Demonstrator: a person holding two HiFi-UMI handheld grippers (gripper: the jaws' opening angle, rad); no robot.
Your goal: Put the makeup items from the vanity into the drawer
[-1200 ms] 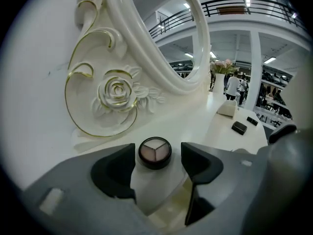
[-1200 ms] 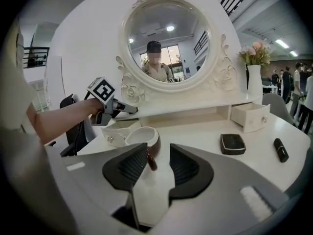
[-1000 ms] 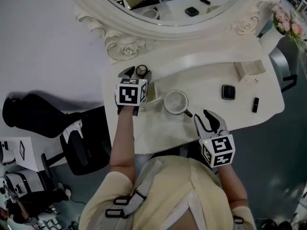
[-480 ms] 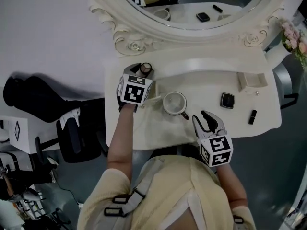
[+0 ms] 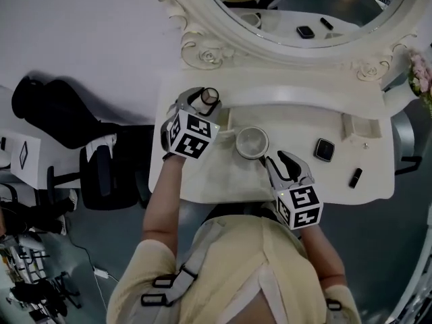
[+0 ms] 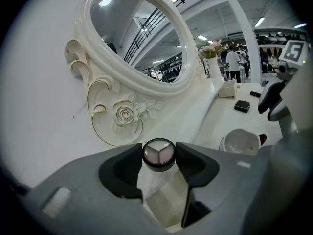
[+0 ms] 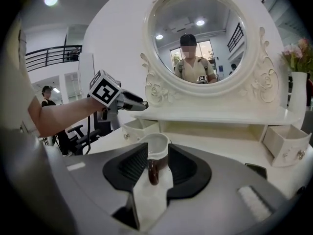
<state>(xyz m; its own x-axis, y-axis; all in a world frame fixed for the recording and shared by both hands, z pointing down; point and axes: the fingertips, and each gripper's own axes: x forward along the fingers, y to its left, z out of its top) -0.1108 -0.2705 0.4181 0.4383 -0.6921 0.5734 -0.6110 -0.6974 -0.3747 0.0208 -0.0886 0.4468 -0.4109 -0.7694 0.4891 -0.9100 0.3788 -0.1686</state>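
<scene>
The mirror (image 5: 351, 12) is cut off by the head view's upper edge, the flowers (image 5: 422, 78) by its right edge. The small dark item (image 5: 356, 177) at the right cannot be identified.

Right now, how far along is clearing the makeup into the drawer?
Done: the small drawer beside the left gripper stands open. In hand: that gripper's jaws have just closed on the round compact. Left: the square black compact and the lipstick lie on the vanity top.
</scene>
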